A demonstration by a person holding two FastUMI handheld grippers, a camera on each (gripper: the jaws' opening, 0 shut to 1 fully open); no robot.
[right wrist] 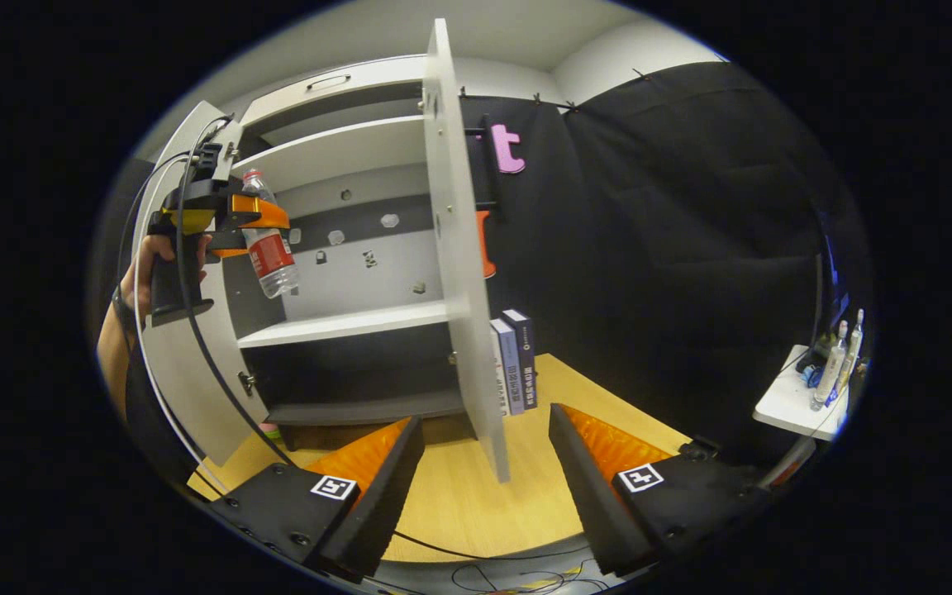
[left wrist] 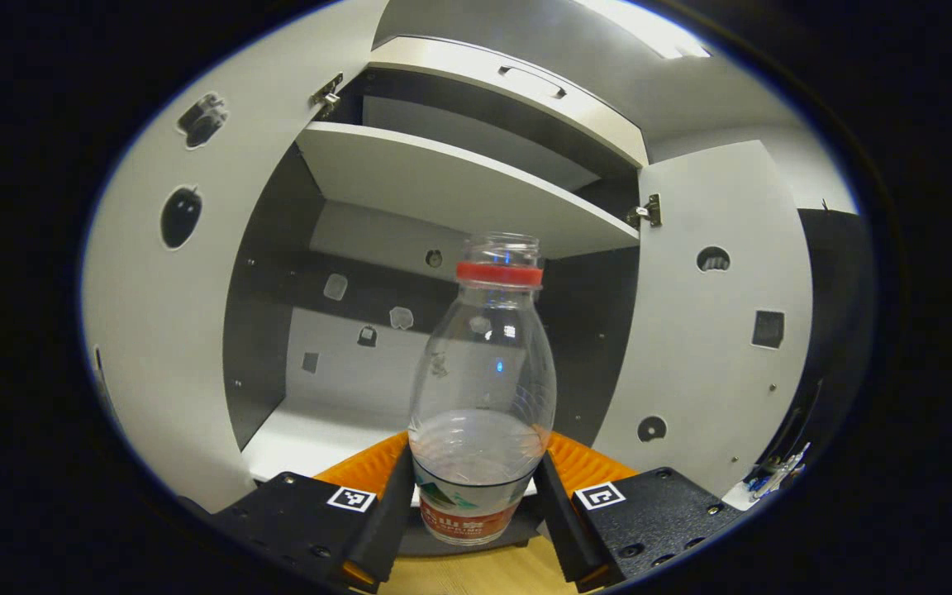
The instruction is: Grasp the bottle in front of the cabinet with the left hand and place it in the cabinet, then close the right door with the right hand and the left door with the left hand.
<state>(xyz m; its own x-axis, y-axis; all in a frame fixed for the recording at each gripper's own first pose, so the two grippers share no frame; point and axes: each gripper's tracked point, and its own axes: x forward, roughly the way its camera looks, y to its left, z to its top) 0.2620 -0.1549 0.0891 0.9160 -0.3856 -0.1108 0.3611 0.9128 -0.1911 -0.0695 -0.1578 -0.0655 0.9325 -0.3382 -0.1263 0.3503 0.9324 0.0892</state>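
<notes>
Left gripper jaws pinch the bottle before the cabinet

At your two o'clock hung black cloth; at three, a small white side table. Wooden tabletop lay below, white ceiling at twelve.

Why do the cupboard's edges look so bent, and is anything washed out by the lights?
Left gripper view: the fisheye lens bows the cabinet shelf and doors; ceiling light is blown out; small glints on the bottle. Right gripper view: the right door curves; lighting is even, sharp.
</notes>
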